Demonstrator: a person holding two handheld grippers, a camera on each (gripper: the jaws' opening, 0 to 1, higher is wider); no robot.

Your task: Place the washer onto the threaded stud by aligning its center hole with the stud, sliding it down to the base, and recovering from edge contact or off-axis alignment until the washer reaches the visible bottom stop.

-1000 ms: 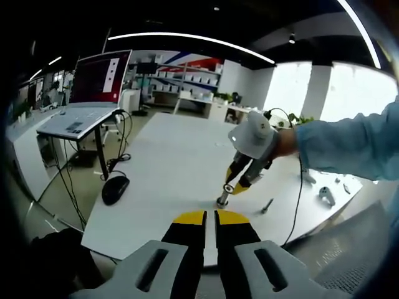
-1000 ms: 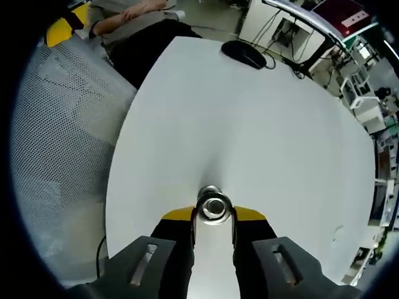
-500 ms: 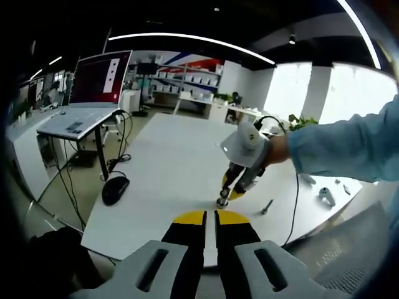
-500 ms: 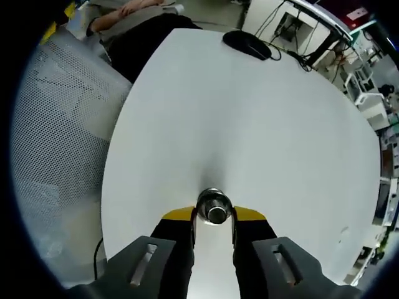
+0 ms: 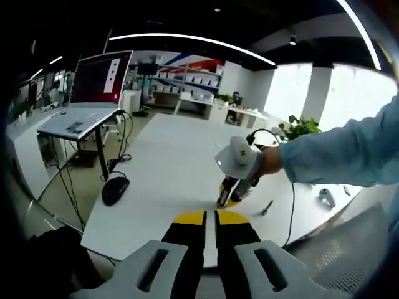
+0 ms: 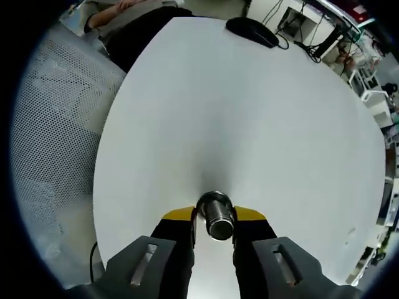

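A short metal cylinder with a threaded look, the stud (image 6: 216, 215), stands on the white table (image 6: 249, 112), leaning toward the camera. My right gripper (image 6: 214, 219) is shut on it, one yellow-tipped finger on each side. I cannot pick out a separate washer on it. In the left gripper view, the right gripper (image 5: 224, 200) comes down from a person's blue-sleeved hand (image 5: 324, 156) with its tip on the table around the stud (image 5: 221, 202). My left gripper (image 5: 210, 218) is shut with nothing in it and hovers near the table's front edge, short of the stud.
A loose bolt (image 5: 267, 206) lies on the table right of the stud, with small metal parts (image 5: 326, 196) further right. A black mouse (image 5: 115, 189) sits near the left edge. A laptop on a stand (image 5: 78, 118) and a mesh chair (image 6: 56, 143) flank the table.
The right gripper has tipped over and sunk a little toward the table, so the stud now shows more of its side than its ringed top. The left gripper has stayed still.
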